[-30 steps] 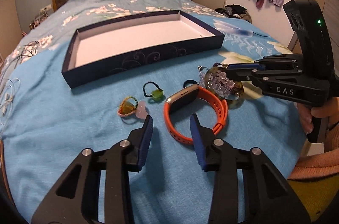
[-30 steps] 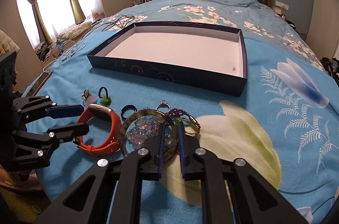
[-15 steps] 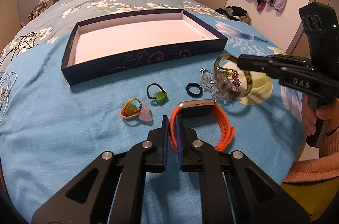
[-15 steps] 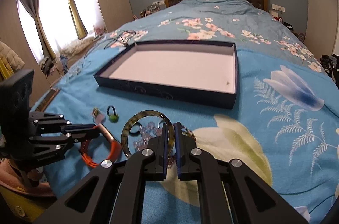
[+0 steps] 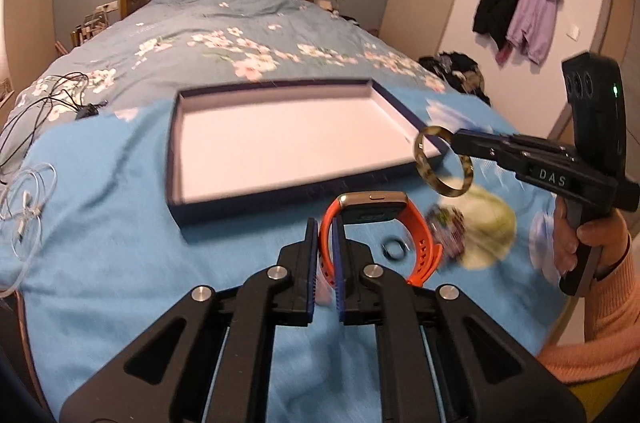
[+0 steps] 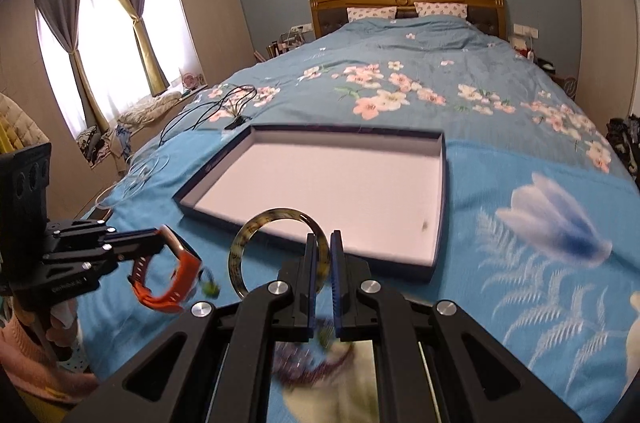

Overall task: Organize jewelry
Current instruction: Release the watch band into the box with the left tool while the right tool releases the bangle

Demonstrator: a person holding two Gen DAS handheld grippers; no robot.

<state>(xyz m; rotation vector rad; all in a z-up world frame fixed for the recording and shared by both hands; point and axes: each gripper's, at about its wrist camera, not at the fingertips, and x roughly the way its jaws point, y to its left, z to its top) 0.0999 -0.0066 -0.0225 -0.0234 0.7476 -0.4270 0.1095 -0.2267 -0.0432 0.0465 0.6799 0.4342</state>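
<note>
Gripping: both grippers hold jewelry above the blue bedspread.
Left gripper: clenched on the strap of the orange watch — its band loops out past the fingertips, clear of the cover.
Left gripper, other view: it shows at the left edge with the watch hanging from its tips.
Right gripper: clamped on the mottled bangle, which stands upright as a ring just left of the fingers.
Right gripper, other view: it reaches in from the right, a hand in a pink sleeve on its handle; the bangle hangs in front of the tray's near right corner.
Tray: dark blue walls, pale floor, lying on the bed beyond both grippers; nothing shows inside apart from a small dark speck near its right wall in the right view.
Left on the cover: a black ring just right of the watch band, and a blurred beaded bracelet beside it — detail too smeared to tell more.
Cables: white loops at the left edge of the bed, well apart from the jewelry.
</note>
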